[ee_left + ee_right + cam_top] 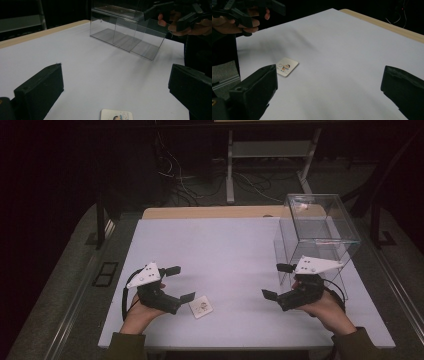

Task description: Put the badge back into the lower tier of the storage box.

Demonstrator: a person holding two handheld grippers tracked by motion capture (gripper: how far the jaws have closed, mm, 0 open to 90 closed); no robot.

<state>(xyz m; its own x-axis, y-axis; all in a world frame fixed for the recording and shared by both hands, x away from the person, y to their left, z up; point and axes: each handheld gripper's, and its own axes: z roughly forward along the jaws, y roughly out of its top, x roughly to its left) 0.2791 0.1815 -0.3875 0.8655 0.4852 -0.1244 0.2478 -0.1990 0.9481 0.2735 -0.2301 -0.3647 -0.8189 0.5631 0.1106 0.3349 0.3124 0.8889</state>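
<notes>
1. A person sits at a white table (235,250), holding a two-jaw gripper in each hand.
2. The left gripper (180,283) has its jaws spread wide and holds nothing; it hovers just beside a small square card (201,306).
3. The card lies flat on the table, near the front edge, left of centre. It bears a small cartoon picture; no writing can be read.
4. The right gripper (277,280) is also wide open and empty, near a clear plastic box (317,232) standing at the table's right side.
5. The box looks empty. Judging from this, the card is not yet picked up, and grasping and moving it remain.
</notes>
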